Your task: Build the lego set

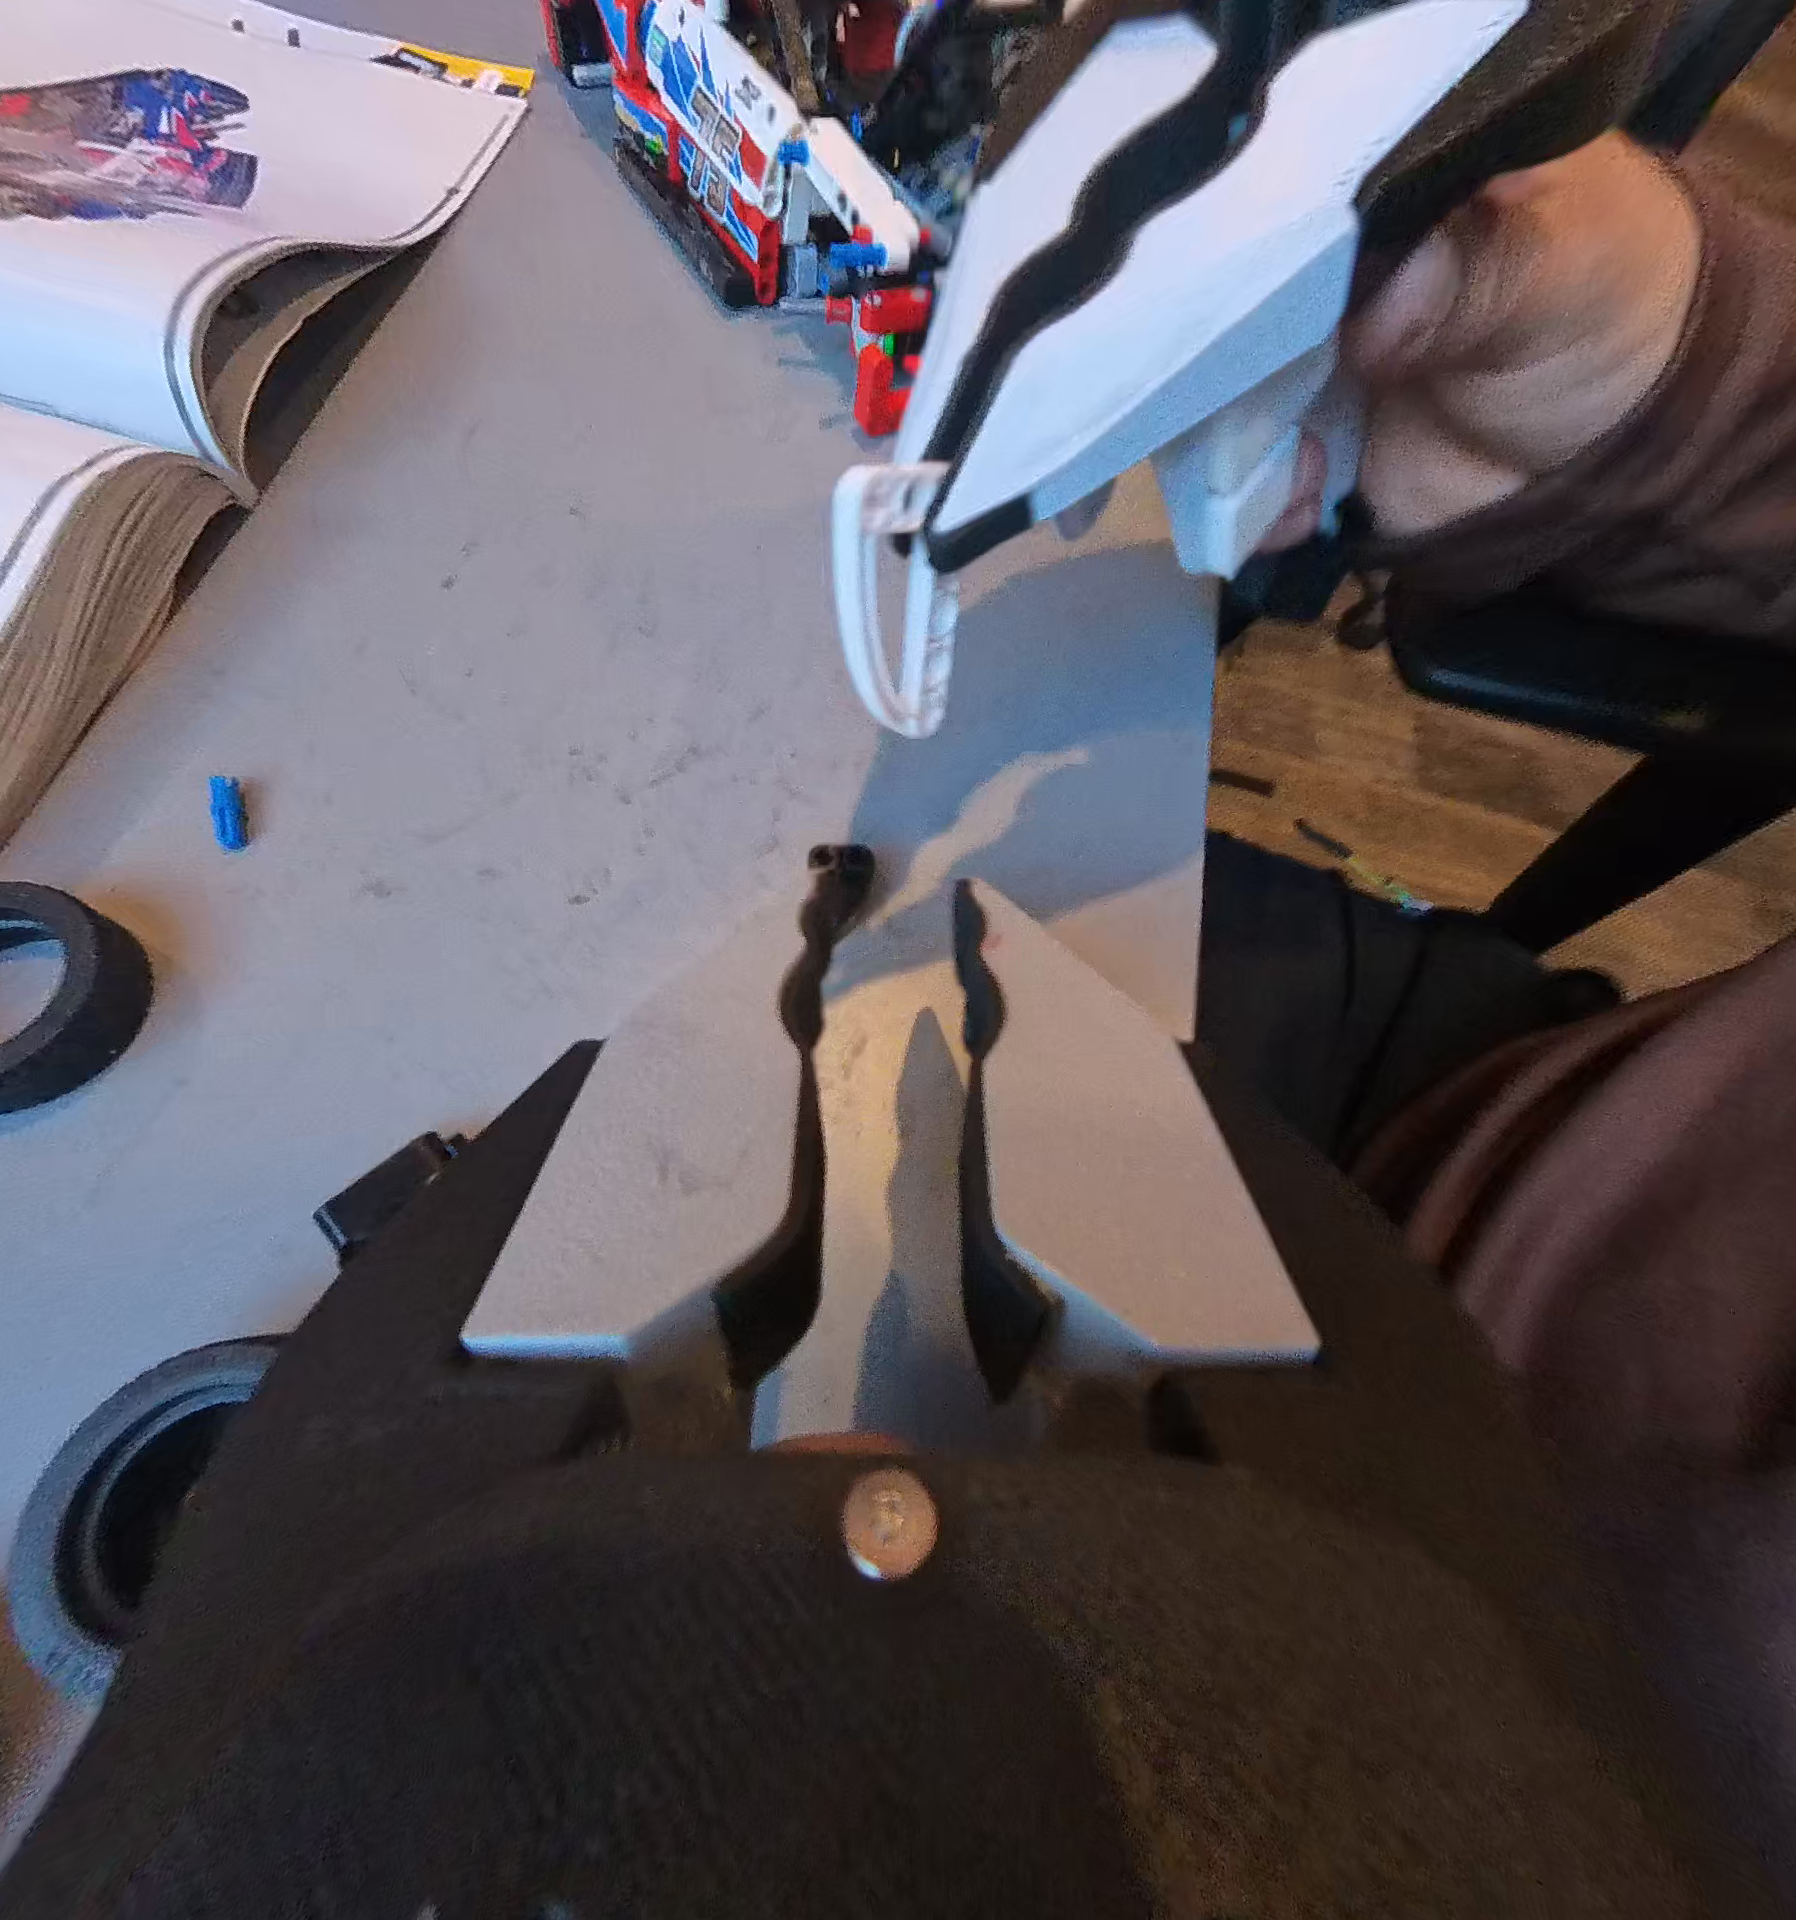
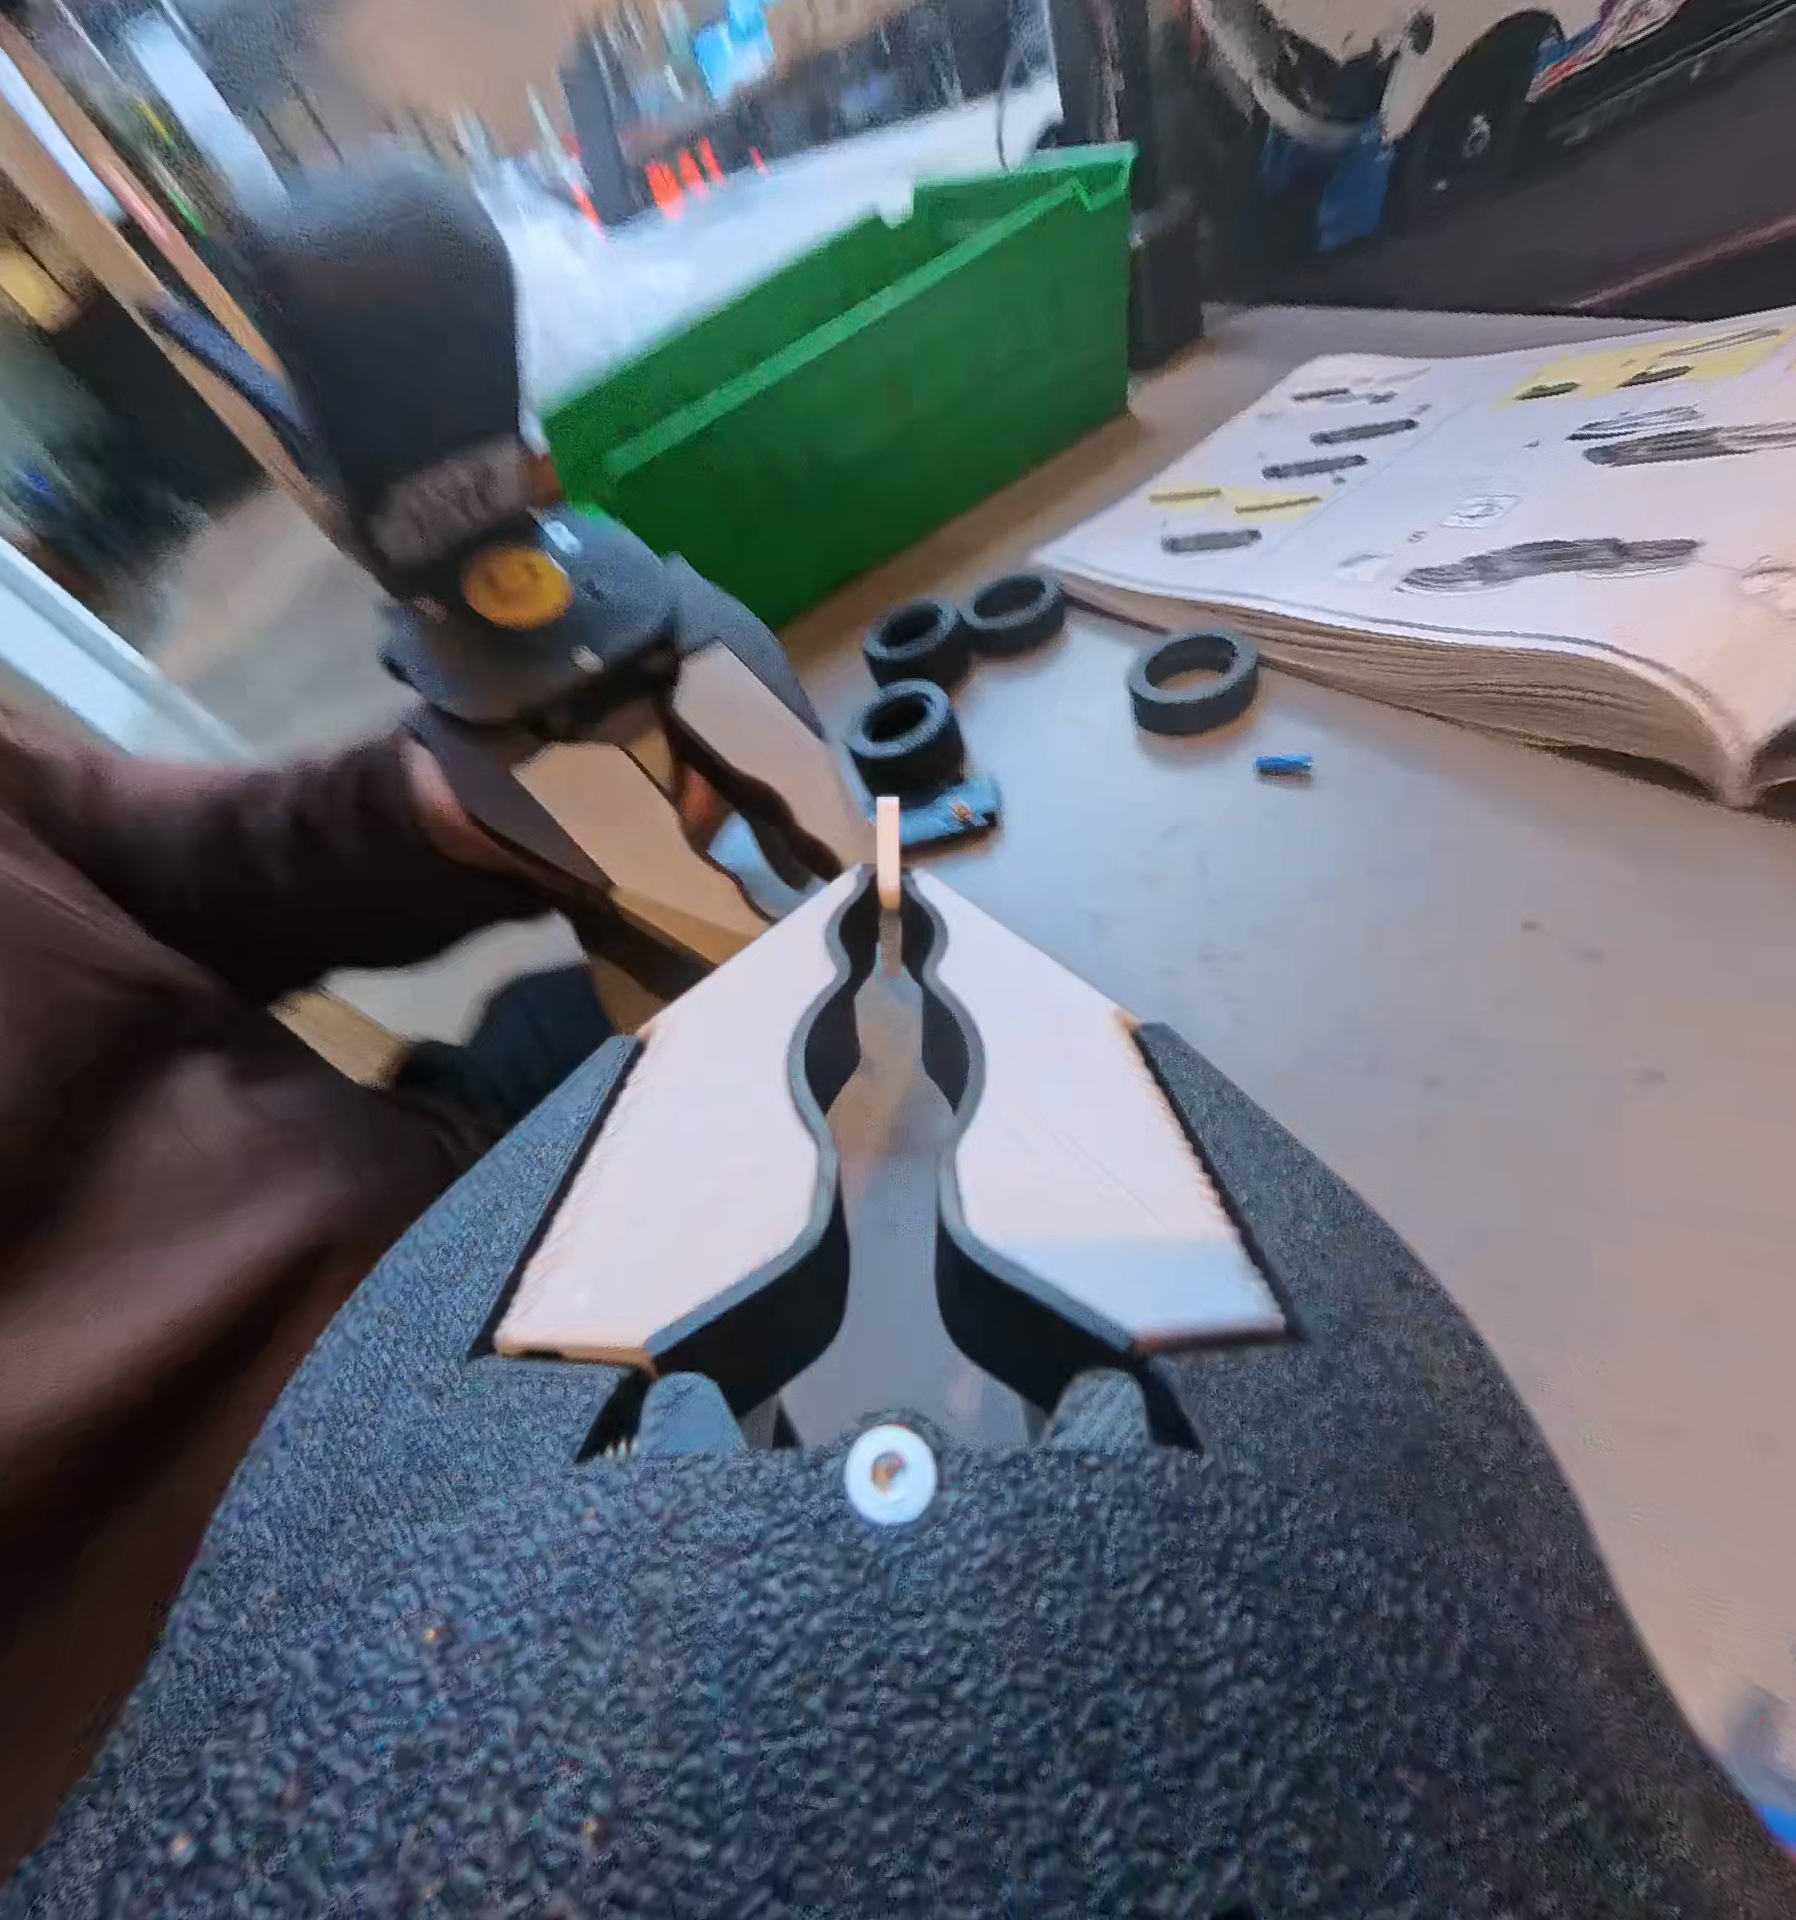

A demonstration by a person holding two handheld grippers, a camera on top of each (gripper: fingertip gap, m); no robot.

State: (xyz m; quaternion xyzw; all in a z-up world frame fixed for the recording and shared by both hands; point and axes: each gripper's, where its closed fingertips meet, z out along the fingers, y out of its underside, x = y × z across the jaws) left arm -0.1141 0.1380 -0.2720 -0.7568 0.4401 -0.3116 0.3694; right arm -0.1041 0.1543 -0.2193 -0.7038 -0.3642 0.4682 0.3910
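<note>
My right gripper [image 2: 889, 883] is shut on a thin white curved Lego panel [image 2: 887, 842], seen edge-on at its tips. In the left wrist view the right gripper [image 1: 925, 520] holds the panel [image 1: 894, 613] above the table near its right edge. My left gripper [image 1: 894, 899] is open a narrow way, low over the table. A small black connector [image 1: 840, 860] sits right at its left fingertip, and I cannot tell whether they touch. The left gripper [image 2: 806, 883] also shows in the right wrist view, close to the right gripper's tips.
An open instruction book [image 1: 146, 312] [image 2: 1496, 540] lies on the grey table [image 1: 561, 623]. Black tyres [image 1: 21, 997] [image 2: 1193, 681], a blue pin [image 1: 229, 812] [image 2: 1283, 764] and a red, white and blue model [image 1: 728, 177] are there too. A green bin [image 2: 873, 343] stands beyond the edge. There is about 6 cm between the tips of the two grippers. The blue pin [image 1: 229, 812] sits 12 cm or so from the ends of my left fingers. Look for it in the right wrist view [image 2: 1280, 763] too.
</note>
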